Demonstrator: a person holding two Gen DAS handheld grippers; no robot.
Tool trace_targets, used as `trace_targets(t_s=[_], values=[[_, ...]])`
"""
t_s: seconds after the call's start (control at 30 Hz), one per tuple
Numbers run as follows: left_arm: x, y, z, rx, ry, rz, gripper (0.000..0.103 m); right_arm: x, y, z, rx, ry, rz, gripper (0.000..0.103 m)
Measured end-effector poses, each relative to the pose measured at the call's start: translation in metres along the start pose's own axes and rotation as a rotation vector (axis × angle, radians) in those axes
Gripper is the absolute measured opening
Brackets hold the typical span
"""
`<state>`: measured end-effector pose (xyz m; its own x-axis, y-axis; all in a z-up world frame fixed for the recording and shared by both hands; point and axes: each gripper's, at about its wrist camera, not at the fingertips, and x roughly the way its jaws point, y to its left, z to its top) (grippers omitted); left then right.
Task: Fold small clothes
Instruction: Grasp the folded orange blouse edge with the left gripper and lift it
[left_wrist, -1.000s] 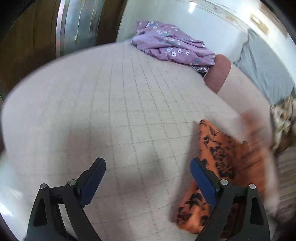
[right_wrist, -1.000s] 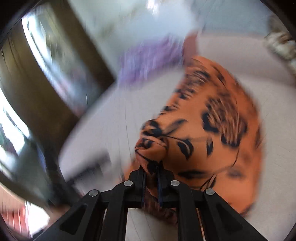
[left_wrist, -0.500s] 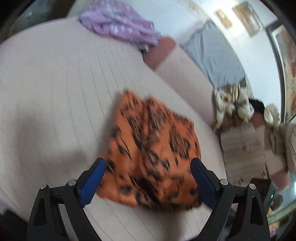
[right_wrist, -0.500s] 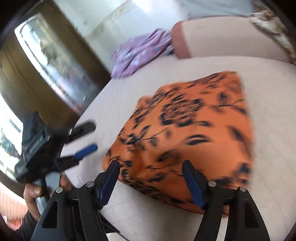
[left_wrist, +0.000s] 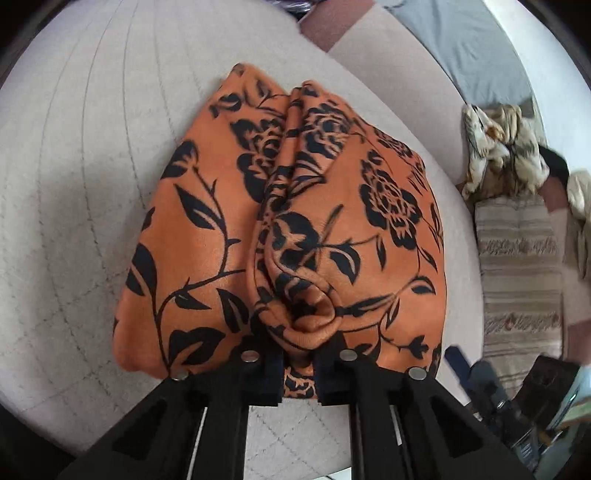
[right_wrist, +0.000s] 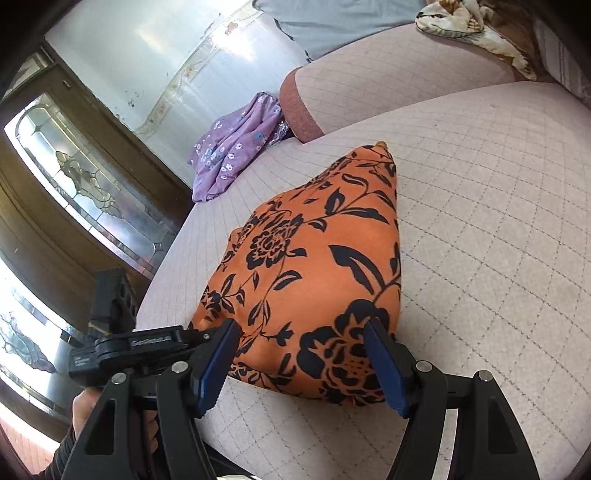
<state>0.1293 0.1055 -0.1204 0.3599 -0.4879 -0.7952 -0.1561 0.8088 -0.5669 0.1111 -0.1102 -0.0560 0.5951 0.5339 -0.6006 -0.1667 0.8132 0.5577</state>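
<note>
- Since a second back, you'd swapped grips: your left gripper (left_wrist: 299, 363) went from wide apart over bare cushion to pinched tight on the near edge of the orange floral garment (left_wrist: 295, 229), while your right gripper (right_wrist: 301, 360) let go of the bunch it had been holding and now stood wide.
- Garment had also come down from dangling to lying flat-ish on the quilted cushion (right_wrist: 480, 229), roughly middle of it, with the purple floral cloth (right_wrist: 236, 147) well beyond the garment's far corner, by the cushion's back edge.
- Right jaws straddled the garment's near corner, blue pads either side, not pressing on it as far as I could tell.
- Step-wise, I'd say you were mid-fold: left had just grabbed an edge, and the fabric was puckered into a ridge running away from that pinch.
- Next move probably called for the right to close on its own corner, then both lifting together and carrying the near edge over toward the far one. That ridge needed smoothing or the fold would've come out lumpy.
- Writing: there was white lettering on the left gripper's body in the right wrist view, too small to read. No labels on the garment.
</note>
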Motion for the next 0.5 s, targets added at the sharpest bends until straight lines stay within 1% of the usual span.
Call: trace_targets(t_s=[0.03,0.07,0.1,0.13,0.17,0.2,0.23,0.27,0.3,0.33,0.37,0.43,0.47,0.5], values=[[-0.001,0.001,-0.001,-0.006,-0.001,-0.003,0.009,0.001,-0.002,0.000,0.004,0.002,-0.003,0.073],[-0.009,-0.005,0.000,0.020,-0.032,0.012,0.008,0.001,-0.003,0.000,0.007,0.000,-0.005,0.073],[-0.019,-0.014,-0.002,0.065,-0.081,0.039,0.008,0.000,-0.004,-0.001,0.010,-0.001,-0.006,0.073],[-0.033,-0.028,-0.004,0.130,-0.149,0.070,0.008,0.000,-0.005,-0.001,0.014,-0.001,-0.009,0.073],[-0.052,-0.045,-0.008,0.209,-0.240,0.102,0.008,-0.001,-0.007,-0.002,0.016,-0.002,-0.013,0.073],[-0.075,-0.065,-0.016,0.294,-0.353,0.143,0.008,-0.002,-0.007,-0.002,0.019,-0.004,-0.018,0.073],[-0.092,-0.079,-0.025,0.363,-0.439,0.180,0.008,-0.002,-0.008,-0.001,0.023,-0.006,-0.022,0.073],[-0.097,-0.082,-0.030,0.395,-0.475,0.203,0.008,-0.002,-0.009,-0.001,0.028,-0.002,-0.028,0.073],[-0.096,-0.082,-0.036,0.427,-0.498,0.257,0.008,-0.002,-0.010,0.000,0.031,0.002,-0.034,0.073],[-0.088,-0.074,-0.037,0.423,-0.478,0.288,0.008,-0.002,-0.010,-0.001,0.030,0.005,-0.039,0.073],[-0.072,-0.056,-0.034,0.366,-0.407,0.289,0.008,-0.001,-0.009,-0.001,0.024,0.008,-0.046,0.073],[-0.037,-0.012,-0.029,0.207,-0.238,0.271,0.008,0.001,-0.007,-0.002,0.018,0.020,-0.056,0.073],[-0.027,0.007,-0.030,0.134,-0.199,0.240,0.008,0.003,-0.006,-0.003,0.012,0.030,-0.062,0.073],[-0.026,0.017,-0.030,0.093,-0.185,0.205,0.008,0.003,-0.004,-0.003,0.006,0.034,-0.066,0.073]])
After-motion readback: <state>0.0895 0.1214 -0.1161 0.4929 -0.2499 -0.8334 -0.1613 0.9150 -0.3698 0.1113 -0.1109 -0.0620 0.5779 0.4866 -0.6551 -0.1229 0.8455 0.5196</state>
